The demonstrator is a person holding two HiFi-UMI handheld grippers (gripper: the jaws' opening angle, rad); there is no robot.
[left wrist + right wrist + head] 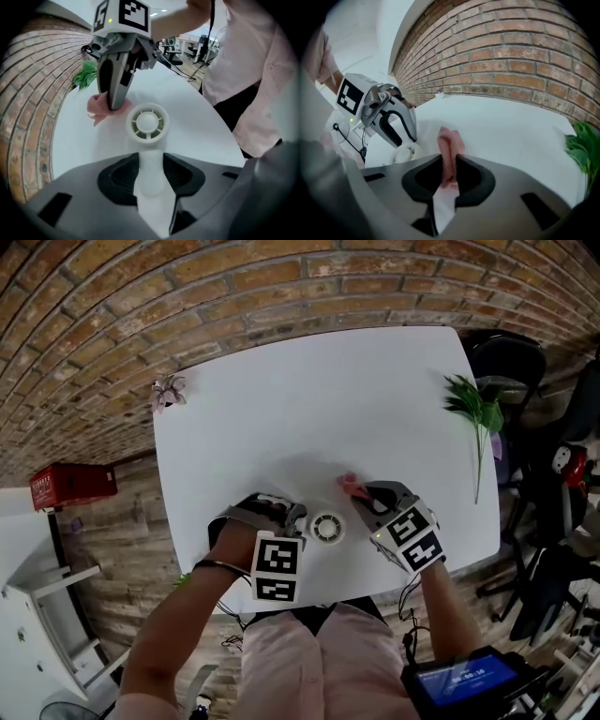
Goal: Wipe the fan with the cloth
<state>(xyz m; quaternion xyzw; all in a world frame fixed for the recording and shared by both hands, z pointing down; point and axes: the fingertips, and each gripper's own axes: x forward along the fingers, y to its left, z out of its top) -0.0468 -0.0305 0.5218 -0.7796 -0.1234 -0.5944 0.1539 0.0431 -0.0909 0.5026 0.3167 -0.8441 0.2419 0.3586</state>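
A small white hand fan (327, 527) is near the front edge of the white table (309, 399). My left gripper (298, 521) is shut on its handle. In the left gripper view the handle (151, 171) sits between the jaws and the round fan head (148, 123) sticks out beyond them. My right gripper (367, 498) is shut on a pink cloth (352, 486), just right of the fan. In the right gripper view the cloth (450, 150) is pinched between the jaws and pokes out past the tips, with the fan (405, 153) to its lower left.
A green plant sprig (478, 409) lies at the table's right edge. A small dried flower (169, 390) sits at the far left corner. Dark chairs (511, 362) stand to the right, a red box (70, 486) on the floor to the left, and a brick wall behind.
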